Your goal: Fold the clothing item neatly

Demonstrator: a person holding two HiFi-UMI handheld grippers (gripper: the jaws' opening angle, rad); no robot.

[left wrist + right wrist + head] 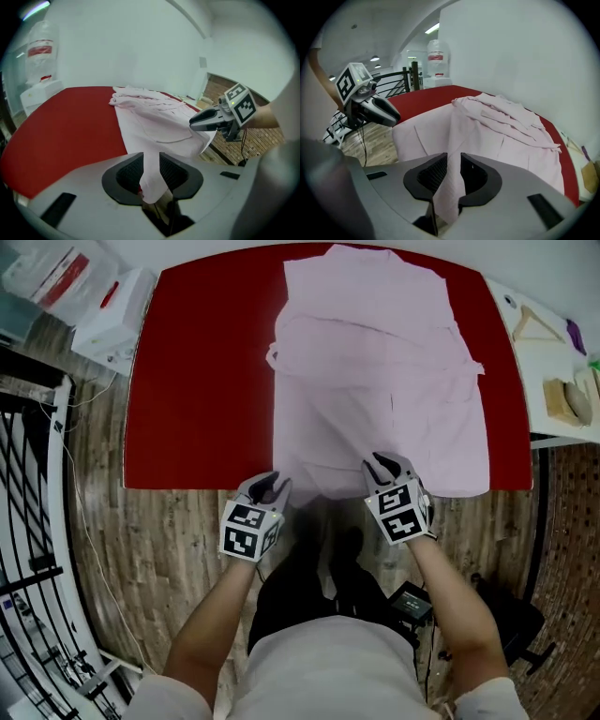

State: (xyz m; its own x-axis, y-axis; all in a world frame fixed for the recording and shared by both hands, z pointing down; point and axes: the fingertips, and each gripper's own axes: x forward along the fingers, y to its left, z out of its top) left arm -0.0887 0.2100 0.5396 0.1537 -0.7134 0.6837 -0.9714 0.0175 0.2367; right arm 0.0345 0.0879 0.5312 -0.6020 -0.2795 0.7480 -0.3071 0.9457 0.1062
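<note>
Forearms (214,620), plank floor (155,549), red table (206,390) under pink shirt (375,371), perhaps railing (23,456)

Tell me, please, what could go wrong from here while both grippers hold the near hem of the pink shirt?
1. The left gripper and right gripper each pinch only a narrow bunch of the pink shirt, so the hem could slip out when lifted.
2. The left gripper sits closer to the red table's near edge than the right, so the fold may come out skewed.
</note>
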